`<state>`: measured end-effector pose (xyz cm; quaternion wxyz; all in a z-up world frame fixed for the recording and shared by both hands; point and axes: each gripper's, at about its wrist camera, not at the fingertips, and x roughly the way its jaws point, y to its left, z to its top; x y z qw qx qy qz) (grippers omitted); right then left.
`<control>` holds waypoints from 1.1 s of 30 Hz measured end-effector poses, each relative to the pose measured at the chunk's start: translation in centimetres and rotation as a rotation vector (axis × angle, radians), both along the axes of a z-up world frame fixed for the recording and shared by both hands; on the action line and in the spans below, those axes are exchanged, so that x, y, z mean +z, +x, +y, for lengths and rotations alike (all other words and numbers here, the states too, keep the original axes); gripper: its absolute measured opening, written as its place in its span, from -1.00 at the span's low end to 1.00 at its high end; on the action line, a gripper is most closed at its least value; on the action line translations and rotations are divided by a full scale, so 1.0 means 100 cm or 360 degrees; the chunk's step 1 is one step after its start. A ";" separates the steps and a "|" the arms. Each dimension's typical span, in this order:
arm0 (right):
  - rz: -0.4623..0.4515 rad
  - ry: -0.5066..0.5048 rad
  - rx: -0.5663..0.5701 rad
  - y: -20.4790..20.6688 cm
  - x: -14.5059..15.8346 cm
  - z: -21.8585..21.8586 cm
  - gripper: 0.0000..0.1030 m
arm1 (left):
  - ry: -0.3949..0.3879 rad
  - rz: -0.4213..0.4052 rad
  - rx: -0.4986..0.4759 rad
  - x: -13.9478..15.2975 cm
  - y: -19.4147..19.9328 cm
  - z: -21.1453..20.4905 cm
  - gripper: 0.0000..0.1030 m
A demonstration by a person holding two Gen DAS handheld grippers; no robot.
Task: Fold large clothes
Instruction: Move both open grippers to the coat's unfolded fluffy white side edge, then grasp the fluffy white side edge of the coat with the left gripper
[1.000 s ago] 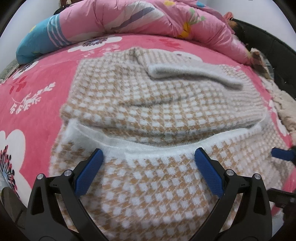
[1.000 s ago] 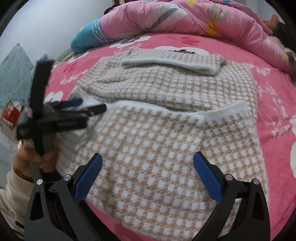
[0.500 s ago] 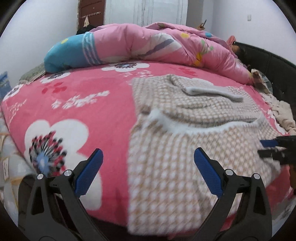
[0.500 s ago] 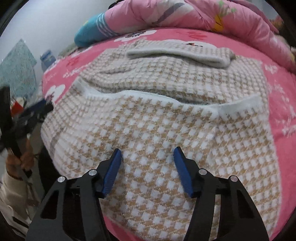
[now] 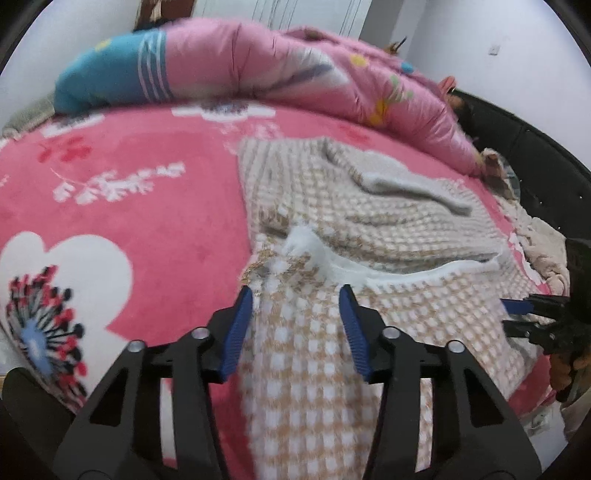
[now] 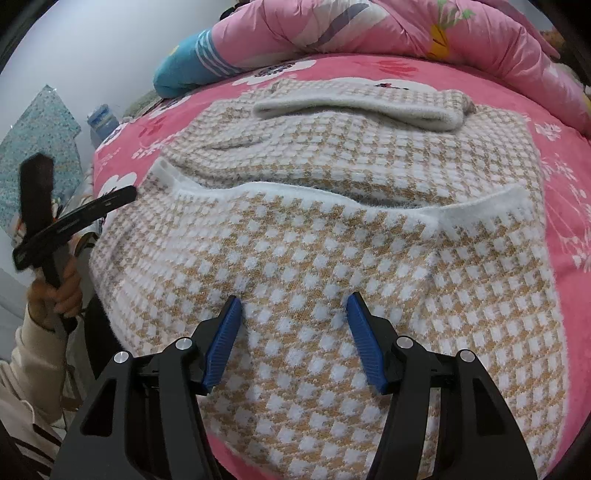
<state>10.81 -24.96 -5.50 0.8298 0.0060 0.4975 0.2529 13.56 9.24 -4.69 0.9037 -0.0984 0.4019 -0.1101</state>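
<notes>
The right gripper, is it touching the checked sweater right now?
Cannot tell. In the right wrist view the right gripper has its jaws part open over the checked sweater, but from above neither contact nor a gap shows plainly.

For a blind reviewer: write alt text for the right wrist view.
A tan-and-white checked knit sweater lies partly folded on a pink floral bedspread, with the right gripper low over its near panel, blue-padded jaws part open astride the knit. At far left a hand holds the left gripper; a pink quilt is heaped behind.
</notes>
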 end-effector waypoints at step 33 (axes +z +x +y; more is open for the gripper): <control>-0.0017 0.0041 0.0010 -0.003 0.001 -0.005 0.17 | 0.0193 0.0263 -0.0149 -0.019 0.022 -0.039 -0.06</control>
